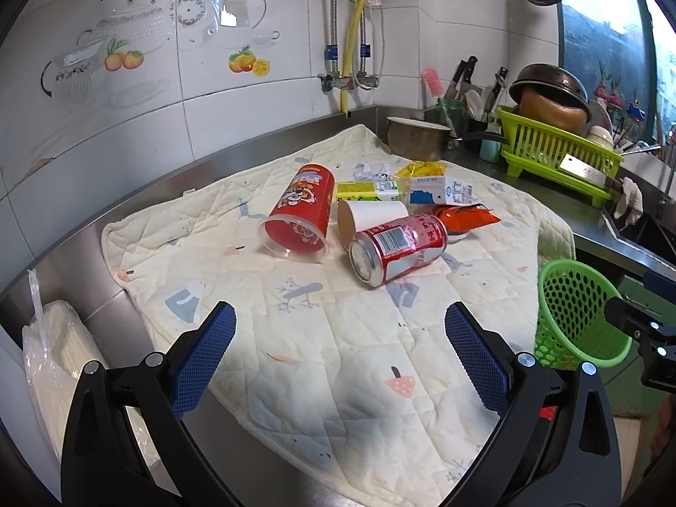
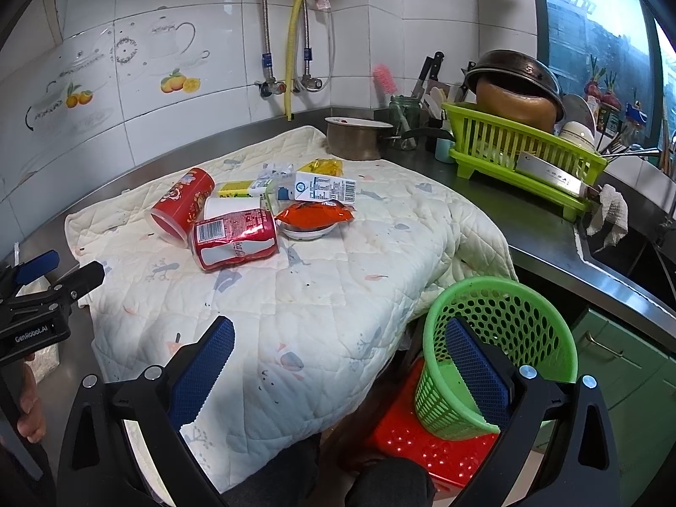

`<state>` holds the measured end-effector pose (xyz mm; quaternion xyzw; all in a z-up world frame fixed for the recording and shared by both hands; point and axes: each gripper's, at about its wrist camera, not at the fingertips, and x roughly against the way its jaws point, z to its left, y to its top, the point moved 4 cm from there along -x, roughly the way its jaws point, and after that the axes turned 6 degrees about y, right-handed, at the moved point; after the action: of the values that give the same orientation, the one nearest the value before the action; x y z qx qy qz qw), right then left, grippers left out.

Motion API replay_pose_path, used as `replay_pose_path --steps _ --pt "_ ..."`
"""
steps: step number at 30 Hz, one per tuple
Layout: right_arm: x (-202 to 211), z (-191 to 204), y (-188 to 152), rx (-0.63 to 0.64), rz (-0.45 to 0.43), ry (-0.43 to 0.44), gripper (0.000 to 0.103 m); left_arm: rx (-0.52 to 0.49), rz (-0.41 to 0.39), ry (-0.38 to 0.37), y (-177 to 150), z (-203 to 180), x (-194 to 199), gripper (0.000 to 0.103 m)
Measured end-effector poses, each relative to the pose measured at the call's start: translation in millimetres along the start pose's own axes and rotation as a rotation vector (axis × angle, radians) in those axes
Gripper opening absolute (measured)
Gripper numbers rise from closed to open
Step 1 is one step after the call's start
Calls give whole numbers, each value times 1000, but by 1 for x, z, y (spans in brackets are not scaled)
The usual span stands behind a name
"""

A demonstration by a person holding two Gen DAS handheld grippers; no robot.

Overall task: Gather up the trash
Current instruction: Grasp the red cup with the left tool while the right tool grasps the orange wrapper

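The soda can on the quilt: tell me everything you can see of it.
The soda can is red and white metal with a barcode label and white script along its side. It lies on its side on the quilt, dented and crumpled, with its silvery end facing the left tool's camera. It sits at the front of the trash pile, against the white paper cup behind it, with the red plastic cup close beside it. Neither tool touches it.

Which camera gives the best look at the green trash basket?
The right wrist view: the green trash basket shows nearly whole, open mouth visible, standing on a red stool. The left wrist view shows it only at the frame's right edge.
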<state>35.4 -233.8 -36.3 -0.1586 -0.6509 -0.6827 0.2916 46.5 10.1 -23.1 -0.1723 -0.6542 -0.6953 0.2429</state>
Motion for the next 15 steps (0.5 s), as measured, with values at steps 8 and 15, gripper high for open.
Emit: replay_pose_path --steps 8,15 --pt "-10 -1 7 13 3 23 97 -12 -13 72 14 30 -32 88" --pt "-26 2 15 38 9 49 97 25 56 105 25 64 -92 67"
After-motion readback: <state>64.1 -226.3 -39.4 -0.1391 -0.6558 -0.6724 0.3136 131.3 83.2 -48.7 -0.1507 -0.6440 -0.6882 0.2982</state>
